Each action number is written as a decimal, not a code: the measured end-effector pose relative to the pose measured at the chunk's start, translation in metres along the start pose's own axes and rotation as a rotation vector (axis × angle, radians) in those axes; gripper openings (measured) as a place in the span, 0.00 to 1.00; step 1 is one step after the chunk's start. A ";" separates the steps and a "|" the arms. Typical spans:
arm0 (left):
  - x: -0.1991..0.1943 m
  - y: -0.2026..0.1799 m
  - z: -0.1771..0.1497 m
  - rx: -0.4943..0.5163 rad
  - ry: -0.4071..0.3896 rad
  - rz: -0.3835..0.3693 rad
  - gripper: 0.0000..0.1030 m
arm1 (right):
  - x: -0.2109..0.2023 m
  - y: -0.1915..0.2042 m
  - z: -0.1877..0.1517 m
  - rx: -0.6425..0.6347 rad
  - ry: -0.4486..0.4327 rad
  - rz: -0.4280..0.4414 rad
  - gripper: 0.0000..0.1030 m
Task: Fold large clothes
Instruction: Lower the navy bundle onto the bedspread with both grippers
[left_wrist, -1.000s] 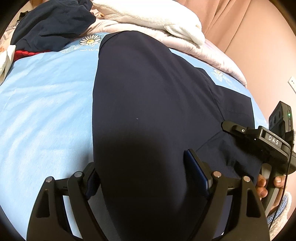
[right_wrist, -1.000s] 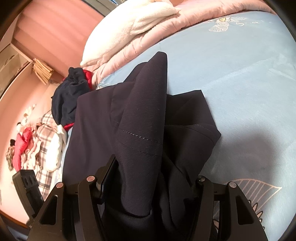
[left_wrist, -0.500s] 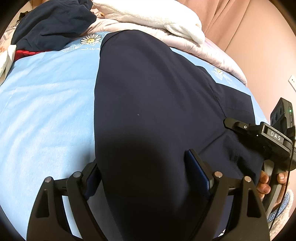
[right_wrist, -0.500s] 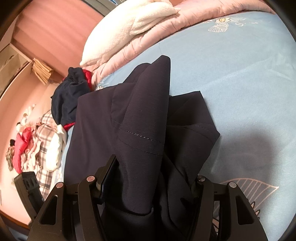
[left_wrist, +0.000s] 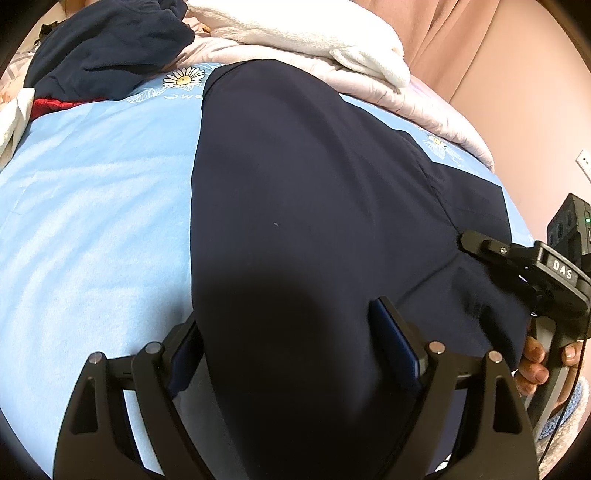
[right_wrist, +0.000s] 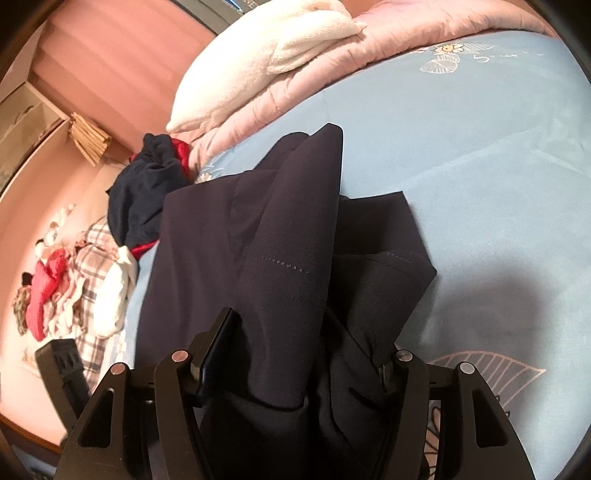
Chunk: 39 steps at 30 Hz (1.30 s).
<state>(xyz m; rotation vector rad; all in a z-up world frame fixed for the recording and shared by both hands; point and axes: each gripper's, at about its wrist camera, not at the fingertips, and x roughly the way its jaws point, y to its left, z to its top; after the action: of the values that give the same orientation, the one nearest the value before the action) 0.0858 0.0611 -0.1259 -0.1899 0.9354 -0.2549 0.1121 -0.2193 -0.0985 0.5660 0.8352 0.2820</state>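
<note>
Two grippers are on the job, and both of yours sit at the near end of the dark navy garment (left_wrist: 314, 206), which lies stretched lengthwise across the light blue bedsheet (left_wrist: 92, 206) toward the pink quilt (left_wrist: 436, 99) and the white fleece blanket (left_wrist: 306, 33) at the far side. Your left gripper (left_wrist: 288, 332) stands wide, its blue pads (left_wrist: 391, 332) straddling the full width of the flat navy fabric, which runs between the jaws; whether the pads press on the cloth you cannot tell from this view. Your right gripper (right_wrist: 306, 350) has a bunched, raised fold of the same garment (right_wrist: 288, 236) between its jaws, and those jaws have just been opening; the left pad (right_wrist: 218, 339) stands clear of the cloth, the right one is buried in the folds. From the left wrist view you can see your right hand (left_wrist: 535, 362) wrapped round that tool's handle at the garment's right edge. Beyond the garment, a crumpled pile of navy and red clothing (right_wrist: 147, 184) sits near the quilt, and more laundry, plaid and red, lies on the floor (right_wrist: 66, 280) past the bed's edge. A white daisy print (left_wrist: 183, 77) shows on the sheet just beside the garment's far corner.
</note>
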 end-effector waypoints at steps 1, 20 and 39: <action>0.000 0.000 0.000 -0.003 0.001 -0.001 0.84 | -0.006 -0.001 0.000 -0.006 -0.025 -0.031 0.75; -0.008 -0.002 -0.009 -0.004 0.003 0.018 0.84 | -0.017 0.019 -0.010 -0.183 -0.055 -0.141 0.75; -0.030 0.003 -0.032 -0.022 0.002 0.036 0.87 | -0.032 0.013 -0.018 -0.178 -0.076 -0.219 0.78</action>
<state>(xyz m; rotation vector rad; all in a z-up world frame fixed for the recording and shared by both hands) 0.0430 0.0711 -0.1219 -0.1933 0.9434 -0.2118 0.0776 -0.2164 -0.0814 0.3138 0.7819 0.1315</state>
